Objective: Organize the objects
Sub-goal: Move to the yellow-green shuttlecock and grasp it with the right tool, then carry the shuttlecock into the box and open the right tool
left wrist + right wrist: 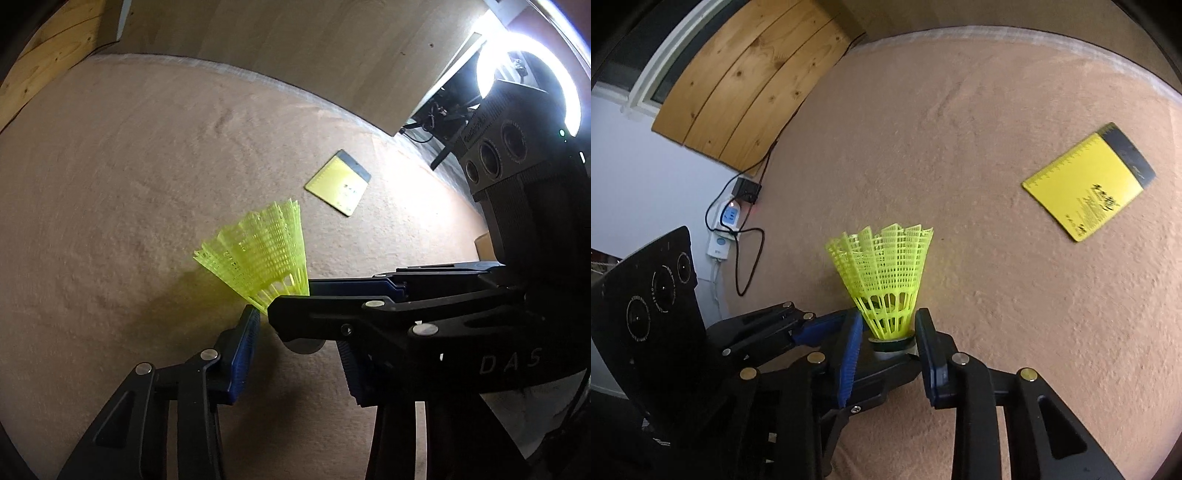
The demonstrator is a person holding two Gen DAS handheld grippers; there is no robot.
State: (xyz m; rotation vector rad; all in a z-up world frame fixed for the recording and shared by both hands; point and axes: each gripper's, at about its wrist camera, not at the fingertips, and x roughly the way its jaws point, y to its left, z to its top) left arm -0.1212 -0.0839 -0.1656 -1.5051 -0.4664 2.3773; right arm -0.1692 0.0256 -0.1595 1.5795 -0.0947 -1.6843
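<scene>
- Your left gripper (812, 328) comes in from the left in the right wrist view; its blue pads (245, 343) stand either side of the shuttlecock's base, one against the lower skirt, but the right gripper's finger crosses in front, so you cannot tell whether they press on it.
- The neon-yellow shuttlecock (884, 280) stands upright on the tan carpet (960, 129) (cork down, skirt flaring up), in the middle between both tools.
- Your right gripper (888, 345) has its blue pads (849, 350) closed onto the cork base, pinching it from both sides.
- Further right and well apart, a yellow notepad (1087, 182) with a black top band lies flat on the carpet.
</scene>
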